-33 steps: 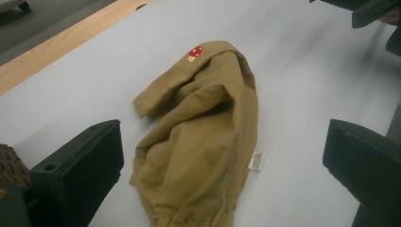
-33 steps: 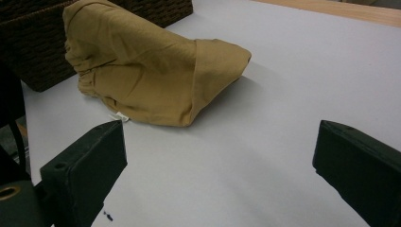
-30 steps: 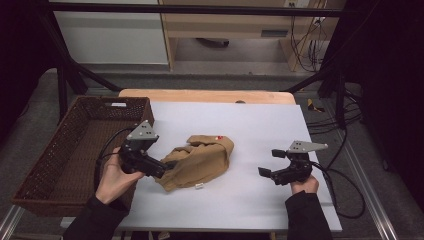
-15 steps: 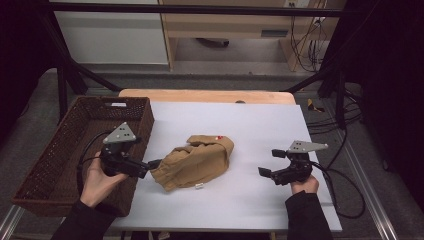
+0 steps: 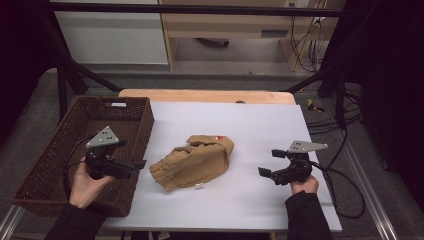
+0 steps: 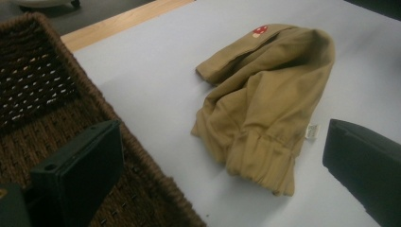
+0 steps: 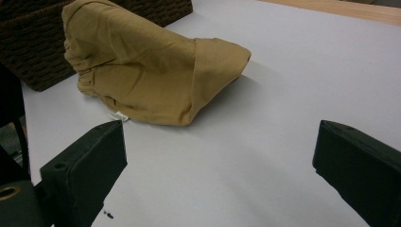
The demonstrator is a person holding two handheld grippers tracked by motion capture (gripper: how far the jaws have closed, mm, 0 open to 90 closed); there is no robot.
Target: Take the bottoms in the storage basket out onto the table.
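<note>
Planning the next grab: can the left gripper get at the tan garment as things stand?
Probably yes: the left gripper, jaws open, sits over the basket edge, with bare table between it and the tan garment.

A dark brown wicker basket with a white label at its far rim sits at the left edge of the white-topped desk, whose far wooden edge faces a pale cabinet and trailing floor cables.

Both grippers blk w/ grey 3-corner top plates, blk cables trailing, blocky blk fingers; dark sleeves.
</note>
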